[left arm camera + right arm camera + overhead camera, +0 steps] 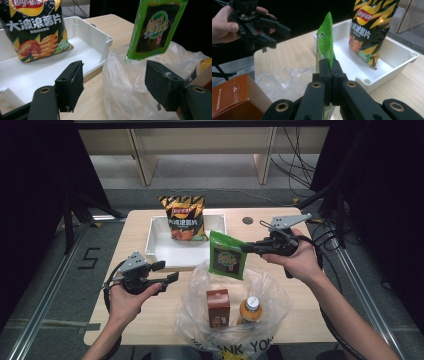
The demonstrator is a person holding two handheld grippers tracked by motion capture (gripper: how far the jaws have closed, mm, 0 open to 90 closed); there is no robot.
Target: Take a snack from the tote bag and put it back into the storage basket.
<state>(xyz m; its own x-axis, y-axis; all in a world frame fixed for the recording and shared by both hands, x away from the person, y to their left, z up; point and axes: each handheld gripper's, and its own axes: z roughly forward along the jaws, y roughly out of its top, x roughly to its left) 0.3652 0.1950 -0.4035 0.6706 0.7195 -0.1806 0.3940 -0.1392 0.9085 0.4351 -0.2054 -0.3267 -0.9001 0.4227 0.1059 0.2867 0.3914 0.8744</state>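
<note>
Presently the right tongs [246, 248] pinch the green packet [227, 255] by its side seam, above the plastic bag [200, 307], near the tray [160, 251]. Left tongs [167, 271] stand open, empty. Packet appears light, crinkly and slippery; the sealed edge suits gripping.

We're in a lab, a recording setup rather than anyone's home: a lone light-wood surface [150, 320] stands on grey carpet, hemmed in by black curtains [35, 195] on both sides. Metal rails [47, 297] run along the floor, with a "5" [89, 258] taped down beside one, and bundles of black cables [300, 165] trail across the floor at the back right. Beyond that, pale wooden furniture legs [142, 162] line the far wall. A cable port [247, 220] is set into the surface itself.
</note>
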